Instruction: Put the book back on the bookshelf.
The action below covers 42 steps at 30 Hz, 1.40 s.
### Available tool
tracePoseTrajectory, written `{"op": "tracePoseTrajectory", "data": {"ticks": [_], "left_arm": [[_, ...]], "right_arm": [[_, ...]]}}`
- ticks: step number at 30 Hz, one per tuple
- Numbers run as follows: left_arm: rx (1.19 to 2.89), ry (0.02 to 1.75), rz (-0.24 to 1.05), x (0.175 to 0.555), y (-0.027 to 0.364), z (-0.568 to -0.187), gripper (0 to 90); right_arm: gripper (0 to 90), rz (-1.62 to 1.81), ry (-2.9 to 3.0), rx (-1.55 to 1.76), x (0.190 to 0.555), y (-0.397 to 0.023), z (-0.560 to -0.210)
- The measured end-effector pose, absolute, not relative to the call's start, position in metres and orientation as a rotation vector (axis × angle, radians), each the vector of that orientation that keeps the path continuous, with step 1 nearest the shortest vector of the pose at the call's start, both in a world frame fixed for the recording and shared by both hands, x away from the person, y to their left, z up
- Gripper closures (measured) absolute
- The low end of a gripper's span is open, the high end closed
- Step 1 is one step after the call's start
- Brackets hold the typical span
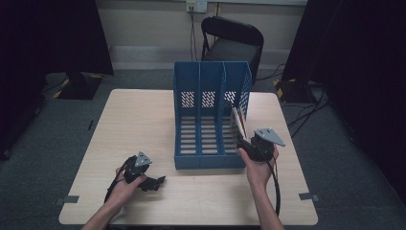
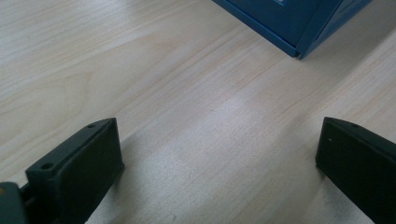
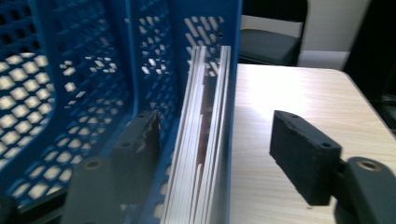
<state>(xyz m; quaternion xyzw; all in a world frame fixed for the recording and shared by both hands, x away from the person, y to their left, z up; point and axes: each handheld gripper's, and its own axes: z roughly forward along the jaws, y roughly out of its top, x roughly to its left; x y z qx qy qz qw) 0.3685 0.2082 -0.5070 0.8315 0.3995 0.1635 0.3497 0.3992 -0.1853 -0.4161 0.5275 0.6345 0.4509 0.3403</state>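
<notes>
Book (image 3: pixel 205 140) stands upright in rightmost slot of blue file rack (image 1: pixel 210 120), between jaws of right gripper (image 3: pixel 219 140) (pads apart, not pressing). Left gripper (image 2: pixel 219 154) wide, over bare counter (image 1: pixel 143 120).

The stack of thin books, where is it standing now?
In the high view, the stack of thin books stands in the blue file rack's rightmost compartment, just ahead of the right gripper.

Right gripper view: stack of books (image 3: pixel 201 140) cut off at the bottom edge, covers & titles not readable; blue file rack (image 3: pixel 70 93) runs off left & top. Left gripper view: just a rack corner (image 2: pixel 299 28) at the top edge. High view: forearms cut off at the bottom.
</notes>
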Motion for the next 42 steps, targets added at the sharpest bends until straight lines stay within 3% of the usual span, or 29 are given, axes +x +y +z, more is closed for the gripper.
{"op": "tracePoseTrajectory", "data": {"ticks": [16, 22, 42], "left_arm": [[2.155, 1.034, 0.424, 0.369, 0.209, -0.507, 0.0], [2.159, 1.032, 0.425, 0.369, 0.210, -0.507, 0.0], [2.156, 1.039, 0.428, 0.368, 0.210, -0.507, 0.0]], "right_arm": [[15.7, 1.275, 1.863, 1.306, 0.376, -0.214, -0.405], [15.6, 1.274, 1.949, 1.265, 0.362, -0.220, -0.406], [16.2, 1.075, 2.259, 1.356, 0.321, -0.224, -0.474]]}}
